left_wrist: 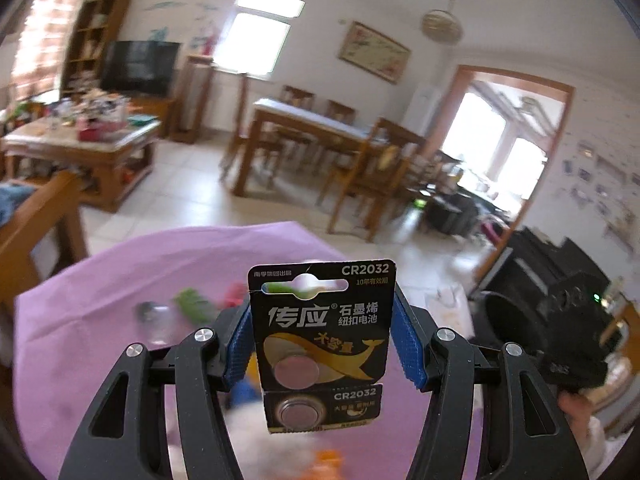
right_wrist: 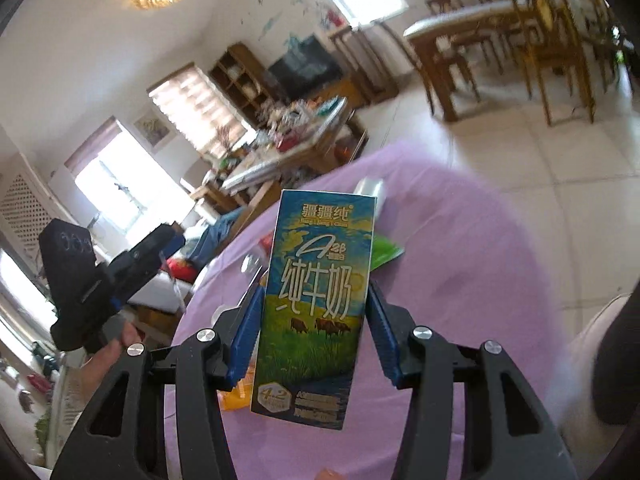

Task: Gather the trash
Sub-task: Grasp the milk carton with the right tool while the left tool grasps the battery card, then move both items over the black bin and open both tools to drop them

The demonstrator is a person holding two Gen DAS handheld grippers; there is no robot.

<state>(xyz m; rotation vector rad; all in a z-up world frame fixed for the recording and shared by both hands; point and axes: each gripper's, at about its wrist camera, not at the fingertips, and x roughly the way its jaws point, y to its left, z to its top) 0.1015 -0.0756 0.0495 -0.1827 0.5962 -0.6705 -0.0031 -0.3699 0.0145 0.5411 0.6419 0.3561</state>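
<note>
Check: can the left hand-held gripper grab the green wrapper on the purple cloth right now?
Probably not. The left hand-held gripper is shut on a black CR2032 battery card, leaving no free jaws. The green wrapper itself lies uncovered on the purple cloth.

2 wrist fisheyes, close behind tongs — angled down, sharing purple tablecloth [left_wrist: 120,280]

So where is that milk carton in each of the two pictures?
Left wrist view: the milk carton is not in it; that gripper holds a battery card instead.
Right wrist view: the milk carton stands upright in the centre, clamped in the right gripper.
Shared landmark: the purple tablecloth under both grippers.
</note>
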